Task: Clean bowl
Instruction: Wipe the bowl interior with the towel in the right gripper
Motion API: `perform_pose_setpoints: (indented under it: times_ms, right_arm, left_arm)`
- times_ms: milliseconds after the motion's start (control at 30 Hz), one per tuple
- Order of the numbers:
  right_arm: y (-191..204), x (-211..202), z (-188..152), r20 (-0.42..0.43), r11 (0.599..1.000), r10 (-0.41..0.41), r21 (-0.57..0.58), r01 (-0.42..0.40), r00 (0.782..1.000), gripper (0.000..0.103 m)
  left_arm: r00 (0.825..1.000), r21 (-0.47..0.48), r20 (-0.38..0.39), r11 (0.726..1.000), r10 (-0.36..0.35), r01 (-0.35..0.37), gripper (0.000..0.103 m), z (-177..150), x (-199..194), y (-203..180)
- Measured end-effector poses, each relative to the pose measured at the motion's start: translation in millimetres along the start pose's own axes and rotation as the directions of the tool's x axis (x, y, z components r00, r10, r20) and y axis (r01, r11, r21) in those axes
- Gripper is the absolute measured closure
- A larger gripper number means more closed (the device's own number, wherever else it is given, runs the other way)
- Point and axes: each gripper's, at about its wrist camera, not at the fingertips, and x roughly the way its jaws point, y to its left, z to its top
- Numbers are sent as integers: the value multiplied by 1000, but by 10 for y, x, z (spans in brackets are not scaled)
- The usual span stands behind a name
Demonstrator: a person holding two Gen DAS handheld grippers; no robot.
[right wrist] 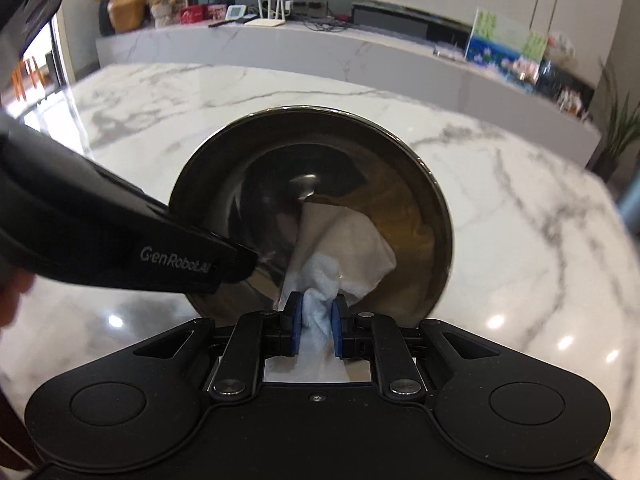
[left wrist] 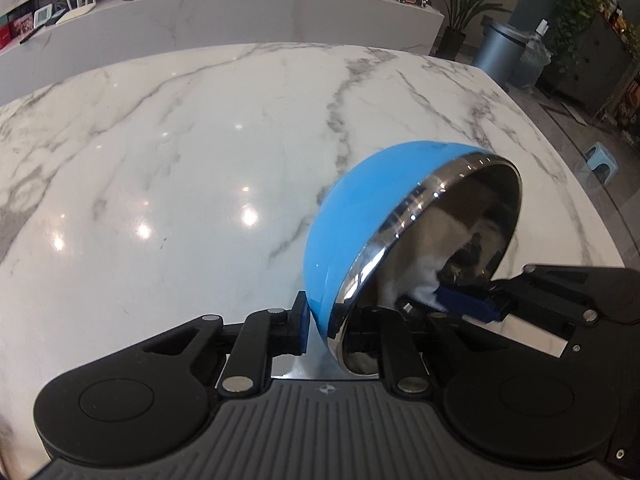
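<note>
Tabletop (left wrist: 168, 152): glossy white marble with grey veining, ceiling lights mirrored in it. Judged hard and slick; a metal rim set down on it carelessly would likely skid or ring.

Bowl (left wrist: 352, 216): blue outside, mirror-polished steel inside with a bright rolled rim. It is off the tabletop, tipped on edge so the mouth faces the right-hand side, roughly in front of both cameras. In the right wrist view the dark reflective hollow fills the centre. Judged rigid, thin-walled and fairly light, not fragile, though it could dent. Both faces look smooth, so it probably slips easily; the rim is the sensible place to take it, one finger inside and one outside.

Left claw (left wrist: 324, 320): pinched on the near lower rim of the bowl, a blue pad on the blue outer wall, the other finger inside. The hold is on one edge only, so pushing against the far wall may twist the bowl in the pads.

Right claw (right wrist: 316, 314): pressed together on a white cloth (right wrist: 320, 280), bunched between the blue pads.

Cloth: soft, limp, textured near the pads, smoother folds beyond. The free end lies against the lower inner wall. It should conform well to the curve.
</note>
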Motion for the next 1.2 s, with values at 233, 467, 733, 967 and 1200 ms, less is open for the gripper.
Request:
perform_pose_setpoints:
  times_ms: [233,467,733,967,1200]
  right_arm:
    - [-69,2,-24,6,999,-16,39,16,1000,90]
    - [-297,48,-40,-13,976,74,206,-70,997,90]
    - [-613,119,-101,5,877,238,429,-217,971,90]
    - [-500,66,-45,-5,921,196,343,-182,981,90]
    - [-122,-50,-57,6,999,-8,50,8,1000,90]
  left_arm:
    - [1000,-4,9,1000,0,1,90,7,-2,16]
    - [998,-63,-6,996,-68,67,82,-24,77,62]
    - [994,-111,-11,988,-105,103,84,-17,129,112]
    - [995,-93,-35,991,-98,94,88,2,117,95]
    - [999,-24,-26,999,-41,40,88,9,73,7]
